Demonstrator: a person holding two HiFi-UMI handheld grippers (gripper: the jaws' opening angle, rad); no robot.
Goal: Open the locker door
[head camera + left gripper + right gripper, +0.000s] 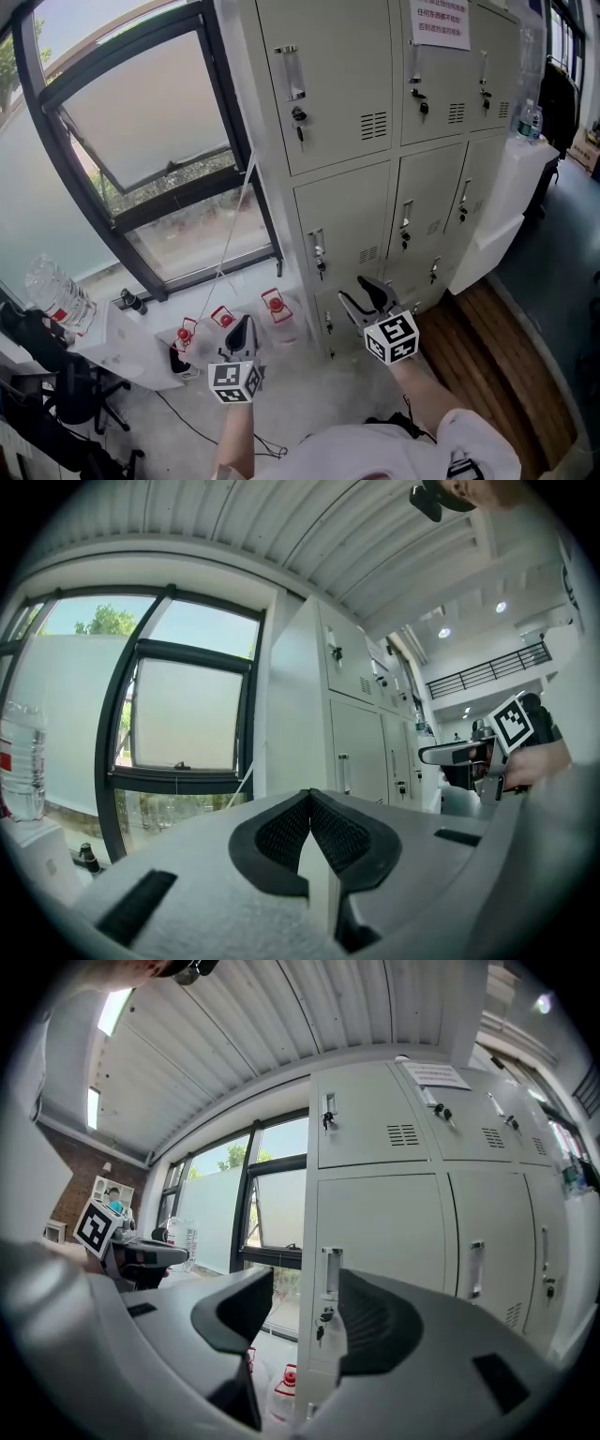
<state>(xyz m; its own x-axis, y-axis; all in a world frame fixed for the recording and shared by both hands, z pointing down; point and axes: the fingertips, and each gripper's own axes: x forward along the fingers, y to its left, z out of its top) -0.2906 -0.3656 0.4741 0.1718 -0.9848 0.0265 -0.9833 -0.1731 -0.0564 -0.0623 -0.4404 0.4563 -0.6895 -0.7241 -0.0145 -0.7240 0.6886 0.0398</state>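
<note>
A: Checking right gripper (367,298): spread wide, pinching nothing, held level short of lockers (375,84).

B: Confirmed. Seen through the gap in right gripper view: handle (331,1272) of middle-row door (384,1232), leftmost column, with key (322,1320) hanging just beneath. Apart from both, no contact.

A: Noting door shut, flush with neighbours.

B: Logging left gripper (242,328) too: pressed together, empty, left of the right one, aimed toward window (141,131) and locker side. Red-capped jugs (275,305) on floor beside lockers.
</note>
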